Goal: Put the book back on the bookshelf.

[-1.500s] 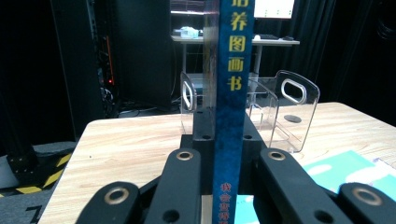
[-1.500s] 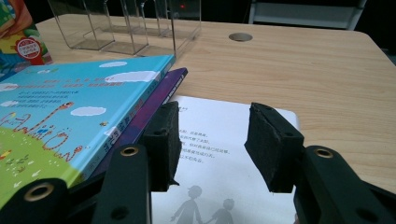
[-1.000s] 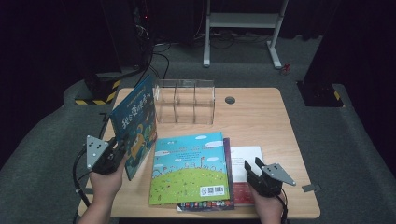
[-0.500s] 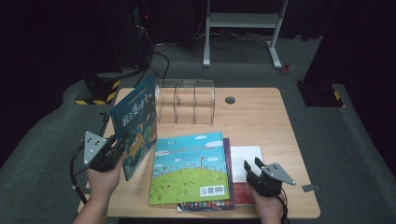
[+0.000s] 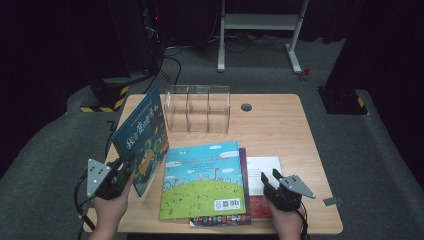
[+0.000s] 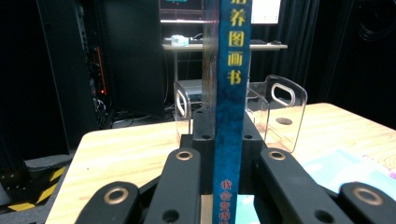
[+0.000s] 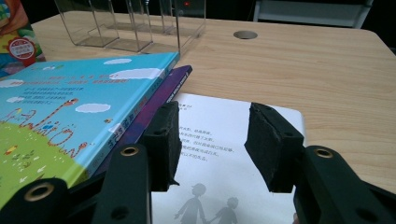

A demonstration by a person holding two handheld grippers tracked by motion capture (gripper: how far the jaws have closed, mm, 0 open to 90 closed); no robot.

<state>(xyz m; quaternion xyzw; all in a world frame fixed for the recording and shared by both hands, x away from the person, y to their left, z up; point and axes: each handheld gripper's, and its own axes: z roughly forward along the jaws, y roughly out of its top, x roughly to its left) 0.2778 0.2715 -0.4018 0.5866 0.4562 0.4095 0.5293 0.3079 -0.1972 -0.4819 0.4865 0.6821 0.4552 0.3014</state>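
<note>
My left gripper [image 5: 121,176] is shut on a blue picture book [image 5: 141,139], which stands upright and tilted at the table's left side. In the left gripper view the book's blue spine [image 6: 231,116] rises between the black jaws of the left gripper [image 6: 229,179]. My right gripper [image 5: 268,179] sits at the front right, open, with nothing between its foam pads [image 7: 164,140]. The right gripper [image 7: 212,137] hovers over a white book [image 7: 219,163] that lies flat. Beside the white book [image 5: 264,167] lies a light blue and green book [image 5: 205,180] on top of a purple one [image 5: 243,160].
A clear acrylic divider rack [image 5: 197,107] stands at the back middle of the wooden table [image 5: 280,125], just beyond the held book. A round cable hole [image 5: 246,107] is at the back right. Dark floor and a white stand [image 5: 260,22] lie beyond.
My left hand has drawn slightly toward the table's front edge and lower, carrying the upright blue book with it. The right gripper and the flat books have stayed put.
</note>
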